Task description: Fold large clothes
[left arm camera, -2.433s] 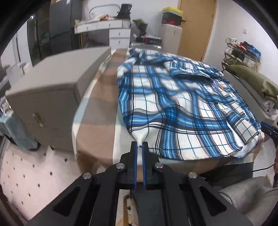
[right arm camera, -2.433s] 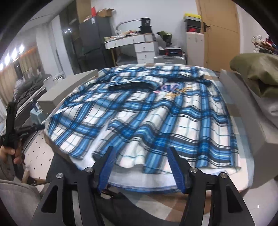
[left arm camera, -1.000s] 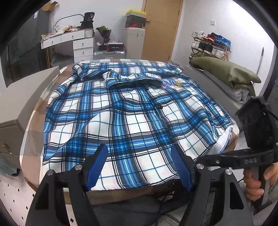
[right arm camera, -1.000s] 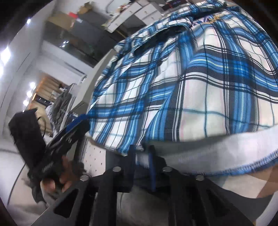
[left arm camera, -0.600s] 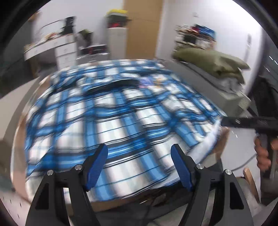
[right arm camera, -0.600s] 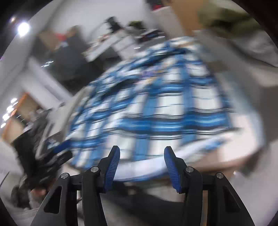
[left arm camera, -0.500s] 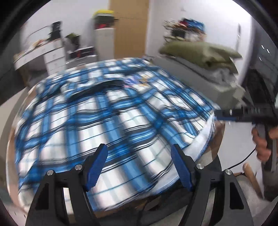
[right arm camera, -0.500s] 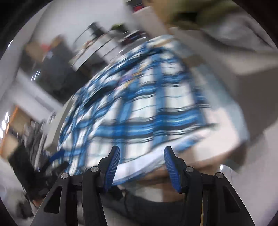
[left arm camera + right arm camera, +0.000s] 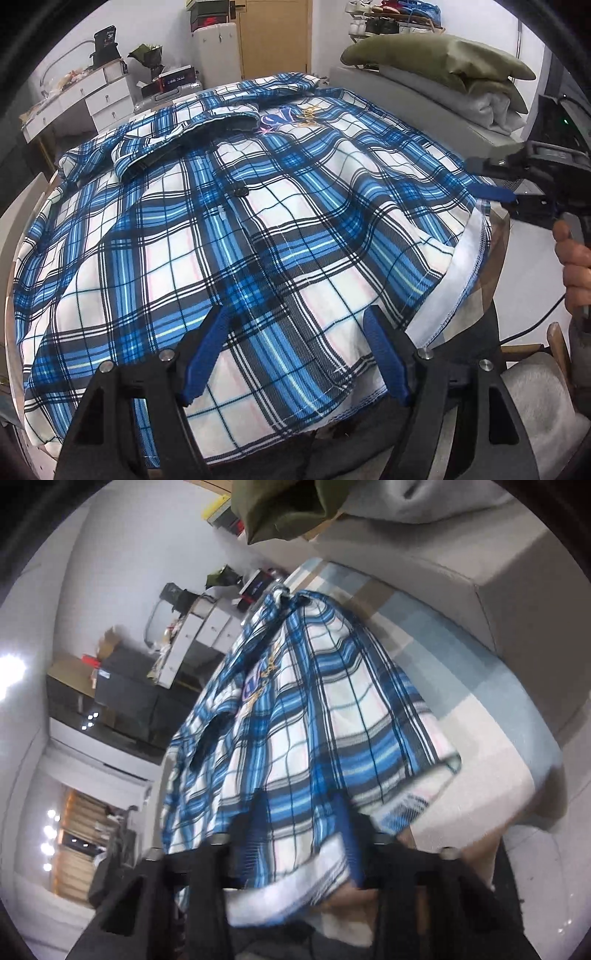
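A blue and white plaid shirt (image 9: 258,221) lies spread flat on the table, collar at the far end. My left gripper (image 9: 295,354) hovers open over the near hem, with nothing pinched between its blue fingers (image 9: 207,350). My right gripper (image 9: 301,834) is rolled to one side at the shirt's (image 9: 314,709) near right corner. Its jaws are closing with the white-edged hem between them; the view is blurred and a gap still shows. In the left wrist view the right gripper (image 9: 495,184) sits at that corner, held by a hand (image 9: 576,266).
The table (image 9: 495,236) has a brown and blue checked cover. Grey upholstered blocks (image 9: 498,602) flank it on both sides, and olive pillows (image 9: 436,55) lie on the right one. White drawers (image 9: 103,99) and a wooden door (image 9: 273,37) stand at the far wall.
My left gripper has come lower and closer over the hem, still open. My right gripper let go of the hem, swung to the shirt's right corner, rolled, and its jaws have narrowed around the hem.
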A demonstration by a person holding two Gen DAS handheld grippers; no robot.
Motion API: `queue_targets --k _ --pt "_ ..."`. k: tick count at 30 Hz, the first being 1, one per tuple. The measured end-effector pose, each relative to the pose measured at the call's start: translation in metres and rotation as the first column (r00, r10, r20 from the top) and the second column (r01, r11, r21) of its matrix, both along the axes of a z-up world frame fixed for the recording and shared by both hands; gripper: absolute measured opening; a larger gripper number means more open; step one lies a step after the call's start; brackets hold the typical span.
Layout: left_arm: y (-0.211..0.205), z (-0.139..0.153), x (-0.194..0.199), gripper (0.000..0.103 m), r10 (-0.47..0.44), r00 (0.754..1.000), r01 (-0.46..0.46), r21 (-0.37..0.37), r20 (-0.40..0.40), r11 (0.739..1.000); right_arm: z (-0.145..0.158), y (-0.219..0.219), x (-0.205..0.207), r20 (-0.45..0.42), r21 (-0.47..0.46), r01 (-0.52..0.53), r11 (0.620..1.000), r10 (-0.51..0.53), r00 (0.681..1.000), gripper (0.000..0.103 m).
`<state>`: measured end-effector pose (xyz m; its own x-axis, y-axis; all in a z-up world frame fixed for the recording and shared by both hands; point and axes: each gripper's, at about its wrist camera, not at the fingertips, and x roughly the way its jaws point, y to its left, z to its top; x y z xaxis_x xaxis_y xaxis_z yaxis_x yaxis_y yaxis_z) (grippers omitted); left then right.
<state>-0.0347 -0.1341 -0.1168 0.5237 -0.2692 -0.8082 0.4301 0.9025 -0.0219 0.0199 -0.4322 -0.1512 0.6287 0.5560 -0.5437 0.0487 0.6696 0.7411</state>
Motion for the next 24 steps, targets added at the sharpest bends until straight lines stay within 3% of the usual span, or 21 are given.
queue_targets --k 1,5,7,9,12,16,18,21,22,24 --pt "0.001 0.0 0.0 0.071 0.0 1.0 0.0 -0.001 0.0 1.0 0.004 0.001 0.0 0.013 -0.006 0.009 1.0 -0.009 1.0 0.0" --pt "0.001 0.0 0.0 0.071 0.0 1.0 0.0 -0.001 0.0 1.0 0.029 -0.017 -0.022 0.135 -0.052 0.123 0.991 -0.115 0.984 0.0" --pt "0.001 0.0 0.001 0.071 -0.001 1.0 0.001 -0.002 0.001 1.0 0.029 -0.022 -0.021 0.111 -0.083 0.137 0.987 -0.128 0.986 0.003" --pt "0.0 0.0 0.001 0.071 -0.002 1.0 0.002 -0.002 0.002 1.0 0.021 -0.02 -0.015 0.048 -0.08 0.083 0.993 -0.079 0.996 0.004" --pt "0.0 0.0 0.001 0.071 -0.002 1.0 0.002 -0.002 0.002 1.0 0.004 -0.009 -0.008 -0.044 -0.024 0.012 1.0 -0.013 0.999 0.039" --pt "0.001 0.0 0.0 0.072 -0.001 1.0 0.001 -0.004 0.004 1.0 0.013 0.023 -0.004 -0.013 -0.236 -0.039 0.971 0.037 0.999 0.041" --pt "0.002 -0.001 0.0 0.072 -0.001 1.0 0.002 -0.003 0.005 1.0 0.018 0.04 -0.004 0.015 -0.348 -0.055 0.936 0.064 0.998 0.041" --pt "0.002 -0.001 0.0 0.072 -0.003 1.0 0.003 -0.005 0.007 1.0 0.02 0.059 -0.004 0.064 -0.509 -0.033 0.86 0.076 0.995 0.035" --pt "0.002 -0.001 0.0 0.072 -0.004 1.0 0.004 -0.005 0.007 1.0 0.019 0.062 -0.006 0.073 -0.543 -0.025 0.839 0.076 0.994 0.018" --pt "0.002 -0.001 0.001 0.072 -0.005 1.0 0.005 -0.005 0.006 1.0 0.017 0.062 -0.01 0.069 -0.576 -0.026 0.817 0.081 0.994 0.003"
